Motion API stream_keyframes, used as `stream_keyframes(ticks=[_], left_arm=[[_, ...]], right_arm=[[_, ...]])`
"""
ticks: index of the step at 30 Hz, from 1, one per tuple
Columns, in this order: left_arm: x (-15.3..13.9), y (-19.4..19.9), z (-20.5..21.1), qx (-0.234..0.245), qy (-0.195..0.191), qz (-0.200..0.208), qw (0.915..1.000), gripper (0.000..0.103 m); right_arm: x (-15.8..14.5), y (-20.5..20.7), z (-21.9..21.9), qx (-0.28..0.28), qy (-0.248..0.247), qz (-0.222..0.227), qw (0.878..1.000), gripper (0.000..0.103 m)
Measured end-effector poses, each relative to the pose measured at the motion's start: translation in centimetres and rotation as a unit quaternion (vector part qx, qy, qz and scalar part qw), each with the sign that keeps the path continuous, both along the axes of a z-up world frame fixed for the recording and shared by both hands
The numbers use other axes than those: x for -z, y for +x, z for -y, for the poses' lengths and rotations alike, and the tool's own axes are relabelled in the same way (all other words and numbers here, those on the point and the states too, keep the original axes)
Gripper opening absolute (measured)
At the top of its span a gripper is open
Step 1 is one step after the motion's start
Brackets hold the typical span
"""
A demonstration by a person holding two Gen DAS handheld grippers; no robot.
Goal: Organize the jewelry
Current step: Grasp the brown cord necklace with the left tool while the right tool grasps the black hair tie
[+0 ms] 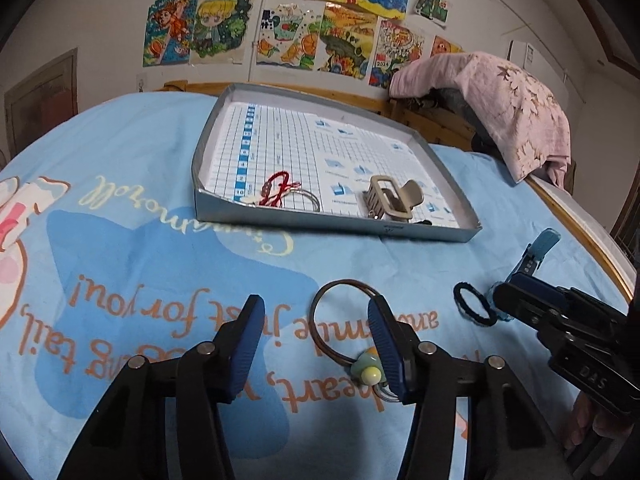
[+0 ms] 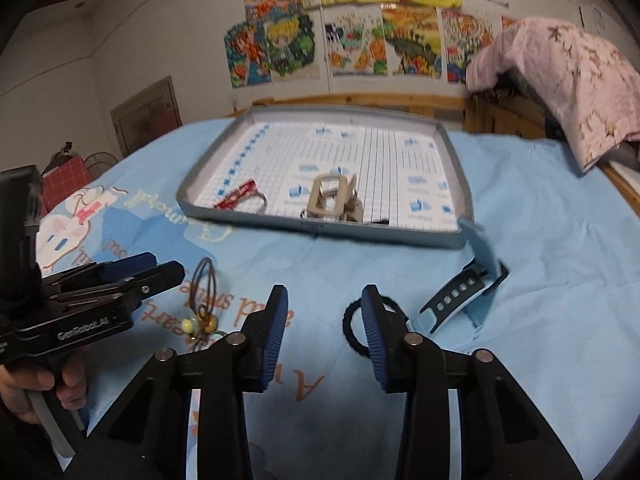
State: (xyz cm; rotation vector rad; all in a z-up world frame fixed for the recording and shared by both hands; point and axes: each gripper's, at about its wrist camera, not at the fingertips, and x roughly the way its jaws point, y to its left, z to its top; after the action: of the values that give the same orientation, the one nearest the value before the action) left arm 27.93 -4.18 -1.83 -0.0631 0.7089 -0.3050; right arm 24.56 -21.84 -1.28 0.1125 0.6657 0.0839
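Note:
A grey tray [image 1: 224, 128] [image 2: 456, 160] with a grid-paper lining lies on the blue bedsheet. In it are a red cord bracelet [image 1: 276, 190] [image 2: 236, 196], a metal ring and a beige hair claw [image 1: 390, 196] [image 2: 334, 196]. On the sheet in front lie a thin bangle with bead charms [image 1: 340, 320] [image 2: 206, 300], a black hair tie [image 1: 474, 308] [image 2: 352, 326] and a light blue watch strap [image 1: 532, 256] [image 2: 464, 296]. My left gripper [image 1: 316, 332] [image 2: 132, 272] is open over the bangle. My right gripper [image 2: 324, 332] [image 1: 508, 300] is open beside the hair tie.
A pink pillowcase-covered pile [image 1: 508, 108] [image 2: 576, 80] sits on the wooden bed frame at the back right. Colourful drawings [image 1: 304, 12] hang on the wall. A red checked box [image 2: 64, 180] stands left of the bed.

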Motion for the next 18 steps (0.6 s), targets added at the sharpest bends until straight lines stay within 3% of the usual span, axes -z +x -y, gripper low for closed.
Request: stream_keyframes(ticks=[7,18], left_arm=[[0.6,0.8,0.5,0.006,0.004,-0.016,0.9998,0.043],[2.2,2.5,0.8,0.010,-0.001,-0.062,0.9980,0.023]], right_arm=[[1.5,1.3,0.0,0.008,0.004,-0.037,0.999,0.030],[3.5,3.4,0.1,0.023,0.005,-0.098,0.995,0.018]])
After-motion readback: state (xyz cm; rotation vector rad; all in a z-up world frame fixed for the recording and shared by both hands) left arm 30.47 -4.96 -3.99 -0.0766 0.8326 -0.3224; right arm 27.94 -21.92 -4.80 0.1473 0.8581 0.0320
